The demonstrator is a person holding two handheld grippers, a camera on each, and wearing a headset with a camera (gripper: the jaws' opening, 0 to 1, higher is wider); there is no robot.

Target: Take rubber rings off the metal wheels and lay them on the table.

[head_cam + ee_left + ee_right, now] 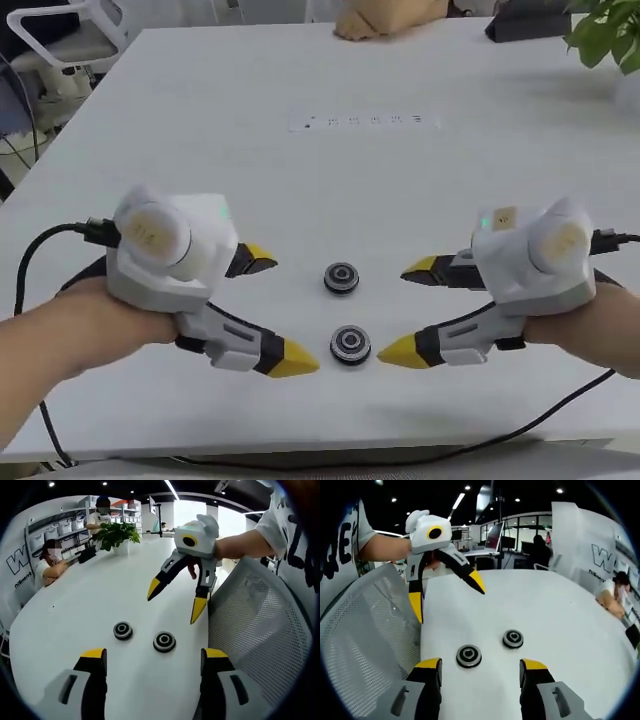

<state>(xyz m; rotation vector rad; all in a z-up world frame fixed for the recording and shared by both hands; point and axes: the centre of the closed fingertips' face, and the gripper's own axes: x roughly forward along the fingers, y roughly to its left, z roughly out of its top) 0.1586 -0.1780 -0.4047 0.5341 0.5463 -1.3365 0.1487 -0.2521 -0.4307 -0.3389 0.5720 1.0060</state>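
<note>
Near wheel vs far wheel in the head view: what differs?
Near wheel sits closer to the person; far wheel lies farther up the table. Near wheel lies close between the nearer jaw tips of the left gripper and right gripper; far wheel has wider gaps to the farther tips. Shared: both flat, black rubber rings on, touched by neither gripper.

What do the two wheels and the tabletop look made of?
The near wheel and far wheel: silvery, glinting at the centre, likely metal; matte black around the outside, probably rubber. The table: smooth white with a soft sheen, perhaps laminate; not certain.
</note>
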